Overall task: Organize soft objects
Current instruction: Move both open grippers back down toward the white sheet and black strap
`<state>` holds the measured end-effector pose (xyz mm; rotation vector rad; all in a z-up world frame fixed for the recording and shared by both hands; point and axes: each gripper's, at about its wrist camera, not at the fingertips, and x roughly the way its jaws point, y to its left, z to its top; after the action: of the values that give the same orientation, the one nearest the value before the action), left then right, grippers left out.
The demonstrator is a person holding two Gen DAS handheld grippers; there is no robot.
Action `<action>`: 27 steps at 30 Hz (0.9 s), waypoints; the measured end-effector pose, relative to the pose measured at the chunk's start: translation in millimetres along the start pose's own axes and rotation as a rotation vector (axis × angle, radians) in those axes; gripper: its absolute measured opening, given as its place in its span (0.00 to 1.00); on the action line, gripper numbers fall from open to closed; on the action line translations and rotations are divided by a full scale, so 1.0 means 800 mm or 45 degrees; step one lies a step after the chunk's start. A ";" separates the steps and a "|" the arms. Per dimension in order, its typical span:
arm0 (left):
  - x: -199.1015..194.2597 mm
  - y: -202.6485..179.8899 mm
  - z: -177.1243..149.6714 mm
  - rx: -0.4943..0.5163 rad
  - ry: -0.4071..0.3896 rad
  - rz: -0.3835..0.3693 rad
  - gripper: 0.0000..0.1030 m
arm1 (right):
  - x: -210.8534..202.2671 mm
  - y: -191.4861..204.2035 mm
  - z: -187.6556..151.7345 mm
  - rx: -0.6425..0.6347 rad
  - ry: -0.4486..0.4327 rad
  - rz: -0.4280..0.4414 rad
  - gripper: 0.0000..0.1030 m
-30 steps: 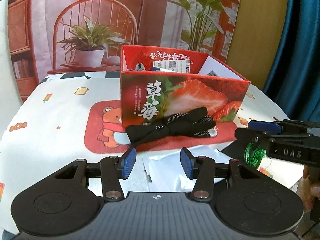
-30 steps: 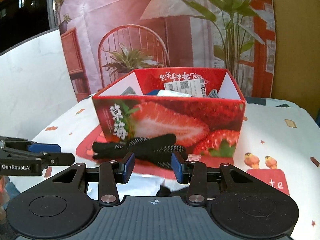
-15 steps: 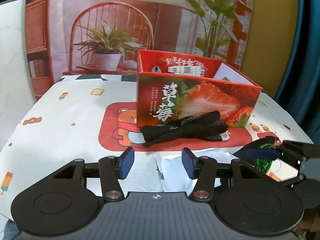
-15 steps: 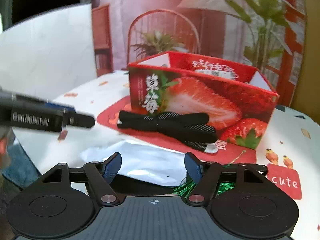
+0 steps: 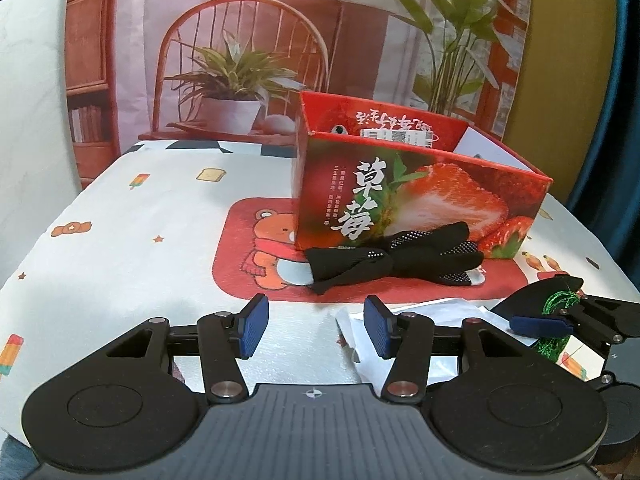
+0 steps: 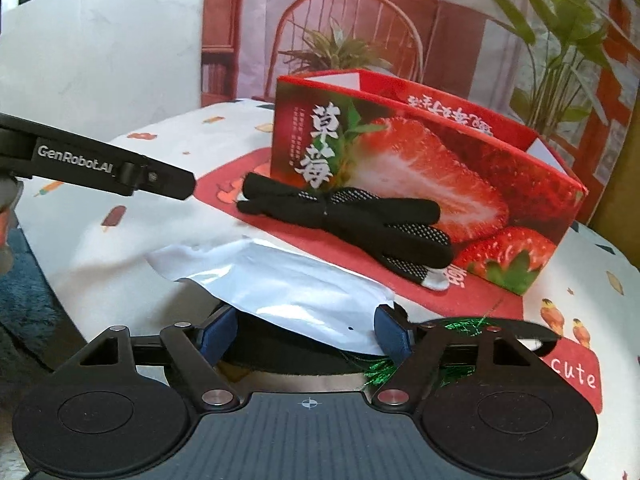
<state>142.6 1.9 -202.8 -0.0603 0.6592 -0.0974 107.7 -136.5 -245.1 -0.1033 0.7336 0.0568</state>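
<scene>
A pair of black dotted gloves (image 5: 394,258) lies on the red mat against the front of a red strawberry box (image 5: 416,196), also seen in the right wrist view (image 6: 348,220) (image 6: 432,172). A white plastic bag (image 6: 280,284) lies near the table's front edge, over a black round object with green tinsel (image 6: 380,368). My left gripper (image 5: 314,330) is open and empty, short of the gloves. My right gripper (image 6: 308,334) is open with its fingers either side of the black object under the bag.
The box holds several items with a white label (image 5: 396,136) showing. The cartoon tablecloth (image 5: 120,240) covers a round table. A printed backdrop with a chair and plants (image 5: 240,60) stands behind, and a white panel (image 6: 100,60) at the left.
My right gripper has swung right, dropped low and opened wider around the black object. My left gripper has pulled back and to the left, still open.
</scene>
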 end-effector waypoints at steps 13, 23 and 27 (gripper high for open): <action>0.002 0.007 0.007 -0.043 -0.132 0.024 0.56 | 0.008 -0.027 0.020 0.057 -0.079 -0.019 0.66; 0.020 0.016 0.007 -0.069 -0.094 0.040 0.56 | 0.023 -0.054 0.036 0.140 -0.080 0.012 0.64; 0.026 0.020 0.005 -0.082 -0.065 0.042 0.56 | 0.022 -0.032 0.027 0.067 -0.044 0.050 0.73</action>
<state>163.0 15.8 -213.6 -0.1138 0.6117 -0.0424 137.4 -159.4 -239.2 -0.0370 0.7018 0.0767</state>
